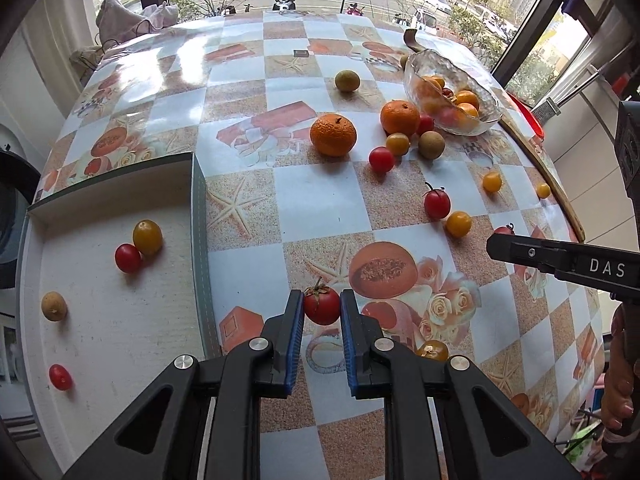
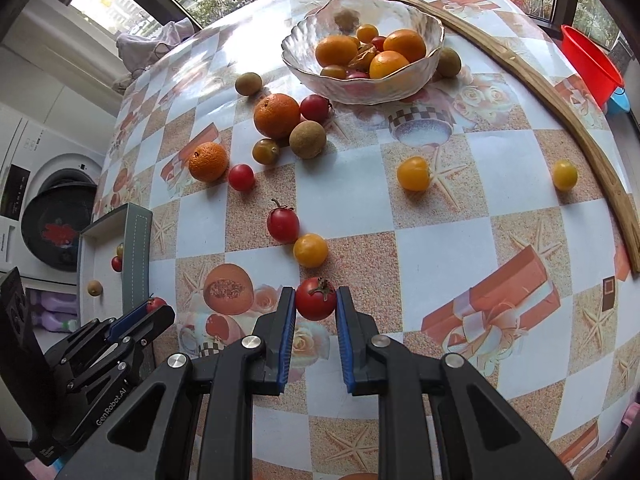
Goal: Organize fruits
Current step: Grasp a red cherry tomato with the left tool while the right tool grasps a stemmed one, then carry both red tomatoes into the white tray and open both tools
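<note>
We hold a claw in each hand, and both point down at the table (image 2: 500,208).

Our left claw (image 1: 321,308) is squeezed tight on a red tomato with a dry leafy top (image 1: 322,305). The blue pads (image 1: 295,336) press on both of its sides. To the left of this claw sits a white tray (image 1: 120,320). A red tomato, a yellow tomato and a small brown fruit lie in the tray, with one more red tomato closer to us. Just behind the right finger hides a dark yellow tomato (image 1: 432,350).

Our right claw (image 2: 316,305) is also squeezed tight on a red tomato with a green stem (image 2: 316,298). Just past this claw lie a yellow tomato (image 2: 310,250) and a long red tomato (image 2: 283,223), touching each other. Farther ahead are two oranges, brown round fruits and more small tomatoes. Farthest away stands a glass bowl (image 2: 296,60) with oranges and small tomatoes in it. Two yellow tomatoes sit ahead and to the right.
</note>
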